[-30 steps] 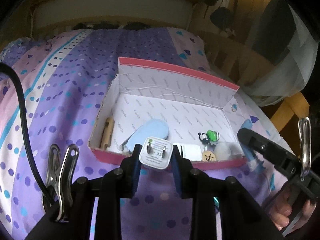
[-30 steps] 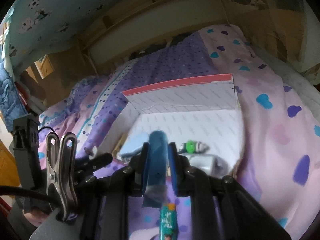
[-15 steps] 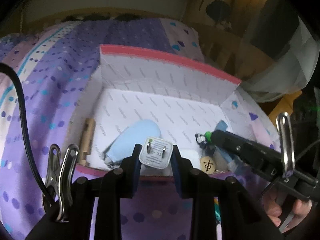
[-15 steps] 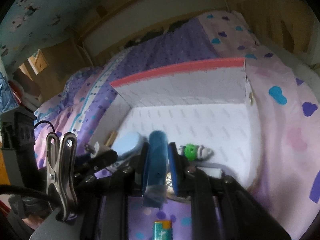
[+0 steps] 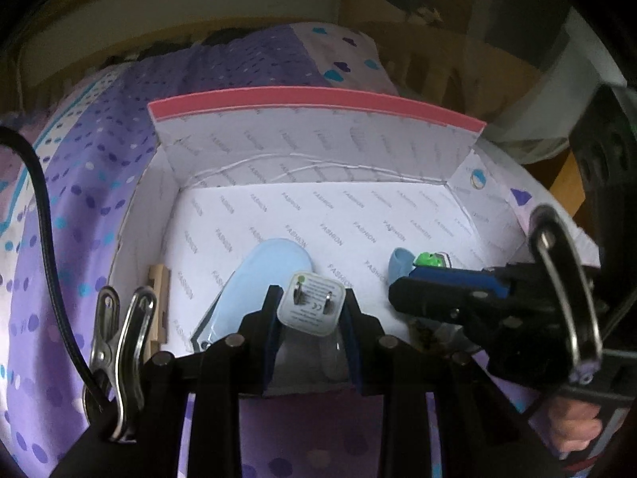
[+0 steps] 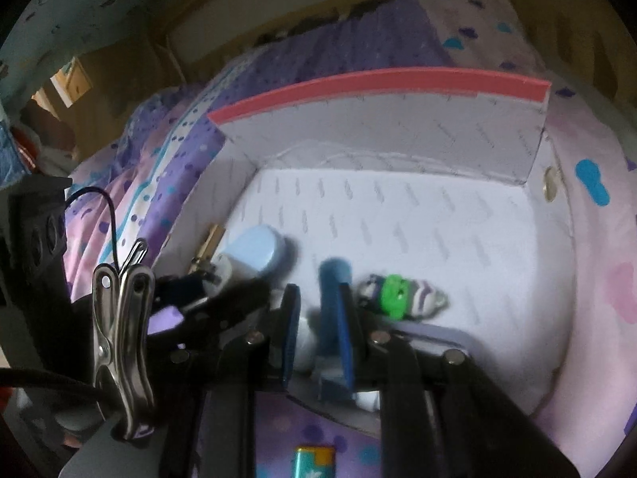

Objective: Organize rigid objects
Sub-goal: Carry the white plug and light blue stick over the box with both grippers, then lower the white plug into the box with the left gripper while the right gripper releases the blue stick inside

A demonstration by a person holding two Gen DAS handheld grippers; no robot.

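An open box with a pink rim (image 5: 318, 99) (image 6: 378, 79) and white lining lies on a purple bedspread. My left gripper (image 5: 310, 312) (image 6: 191, 285) is shut on a white charger plug (image 5: 312, 306) (image 6: 229, 267) just above the box's near edge. My right gripper (image 6: 318, 318) (image 5: 398, 290) is shut on a blue rounded piece (image 6: 332, 286) (image 5: 401, 265), low over the box floor. Just right of that piece lies a green toy (image 6: 394, 292) (image 5: 430, 259). A light blue oval case (image 5: 270, 275) (image 6: 254, 251) and a wooden piece (image 5: 159, 302) lie at the box's left.
A teal battery (image 6: 314, 462) lies on the bedspread in front of the box, under my right gripper. A person's hand (image 5: 573, 426) holds the right gripper's handle. Wooden bed rails and a curtain stand beyond the box. The far half of the box floor (image 6: 438, 219) is bare.
Both grippers have moved forward and down over the box, which now looks larger. The blue piece has come in over the box floor beside the green toy. Both grips are unchanged.
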